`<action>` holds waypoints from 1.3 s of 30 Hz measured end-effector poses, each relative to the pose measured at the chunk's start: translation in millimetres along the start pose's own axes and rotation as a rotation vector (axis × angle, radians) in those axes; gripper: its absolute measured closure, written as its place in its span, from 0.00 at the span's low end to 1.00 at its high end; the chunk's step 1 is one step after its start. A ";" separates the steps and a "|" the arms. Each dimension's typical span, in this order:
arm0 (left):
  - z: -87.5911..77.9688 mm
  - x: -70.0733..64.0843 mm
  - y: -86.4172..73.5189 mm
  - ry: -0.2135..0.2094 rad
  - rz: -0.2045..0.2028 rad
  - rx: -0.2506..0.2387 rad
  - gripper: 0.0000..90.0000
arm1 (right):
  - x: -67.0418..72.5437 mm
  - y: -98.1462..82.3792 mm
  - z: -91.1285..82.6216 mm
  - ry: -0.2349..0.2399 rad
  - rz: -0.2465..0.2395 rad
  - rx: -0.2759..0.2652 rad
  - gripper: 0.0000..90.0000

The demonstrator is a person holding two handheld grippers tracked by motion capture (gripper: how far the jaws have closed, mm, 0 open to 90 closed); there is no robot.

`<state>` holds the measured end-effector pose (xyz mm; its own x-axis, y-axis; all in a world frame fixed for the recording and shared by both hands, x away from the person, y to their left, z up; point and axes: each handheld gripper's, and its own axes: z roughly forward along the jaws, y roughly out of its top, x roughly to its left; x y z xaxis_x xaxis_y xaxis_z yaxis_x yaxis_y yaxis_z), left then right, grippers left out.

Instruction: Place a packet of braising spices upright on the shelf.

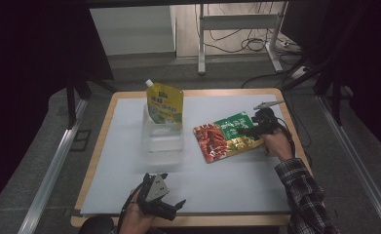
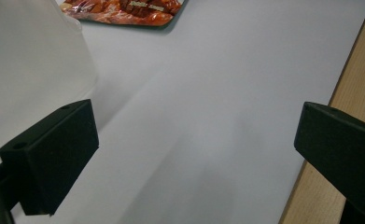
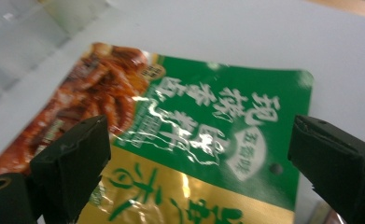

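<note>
The step looks like the reach for the packet (image 1: pixel 227 136), which lies flat on the table (image 1: pixel 237 190) right of the clear box (image 1: pixel 162 139). The right gripper (image 3: pixel 199 154) hovers over its green end, fingers wide (nothing held); next, lower and close. The left gripper (image 1: pixel 171 207) rests open at the near edge.

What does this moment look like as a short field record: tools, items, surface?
surface: white mat on a wooden table
right tool: open, jaws either side of the snack packet, not closed on it
snack packet: flat on the mat, green, gold and red print
left tool: open, holding nothing, near the table's front edge
clear container: mid-mat
yellow spout pouch: upright in the container's far end
</note>
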<state>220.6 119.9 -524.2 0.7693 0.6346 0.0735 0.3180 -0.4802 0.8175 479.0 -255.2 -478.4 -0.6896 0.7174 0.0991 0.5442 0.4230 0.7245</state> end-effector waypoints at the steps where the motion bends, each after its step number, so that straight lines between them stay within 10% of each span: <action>1: 0.1 0.0 0.0 -0.001 0.000 0.000 0.00 | -2.7 -2.0 1.8 -0.003 0.008 0.006 0.06; 26: 1.1 -1.2 0.1 -0.005 0.007 0.005 0.00 | -17.3 -16.3 21.4 -0.026 0.082 0.097 0.06; 39: 2.2 -2.2 0.3 -0.006 0.012 0.007 0.00 | -16.6 -16.7 9.6 0.039 0.150 0.017 0.06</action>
<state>220.2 117.0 -525.4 0.7763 0.6253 0.0800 0.3123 -0.4918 0.8128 485.9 -268.9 -498.7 -0.6176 0.7516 0.2318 0.6503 0.3223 0.6879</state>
